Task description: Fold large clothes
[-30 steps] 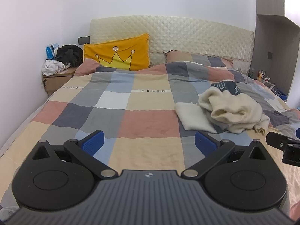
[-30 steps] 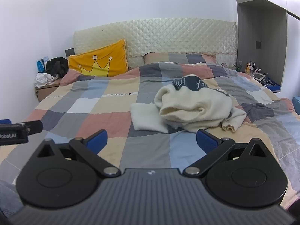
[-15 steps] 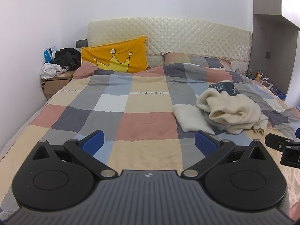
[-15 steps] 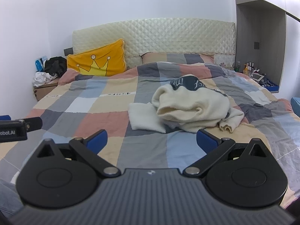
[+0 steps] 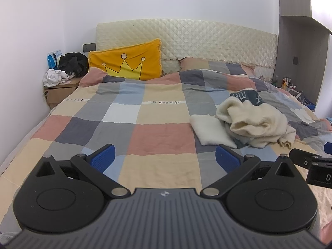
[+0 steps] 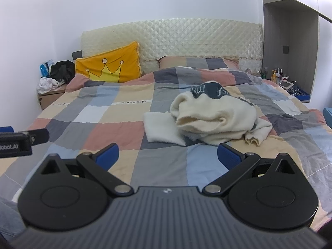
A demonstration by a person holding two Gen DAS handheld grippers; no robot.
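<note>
A crumpled cream fleece garment [image 5: 251, 122] with a dark printed patch lies on the right half of the checked bed cover [image 5: 145, 132]; it also shows in the right wrist view [image 6: 213, 120]. One flat cream part sticks out to its left. My left gripper [image 5: 165, 158] is open and empty, held above the near part of the bed, left of and short of the garment. My right gripper [image 6: 168, 155] is open and empty, just in front of the garment. Each gripper's tip shows at the edge of the other's view.
A yellow crown pillow [image 5: 126, 62] leans on the quilted headboard [image 5: 186, 39]. A bedside box [image 5: 60, 89] with piled clothes stands at the far left. A grey wall unit [image 6: 290, 47] with small bottles stands at the right. A white wall runs along the left.
Both grippers have lifted and tilted up slightly, so the bed sits a little lower in both views. Both jaws stay open and the garment has not moved.
</note>
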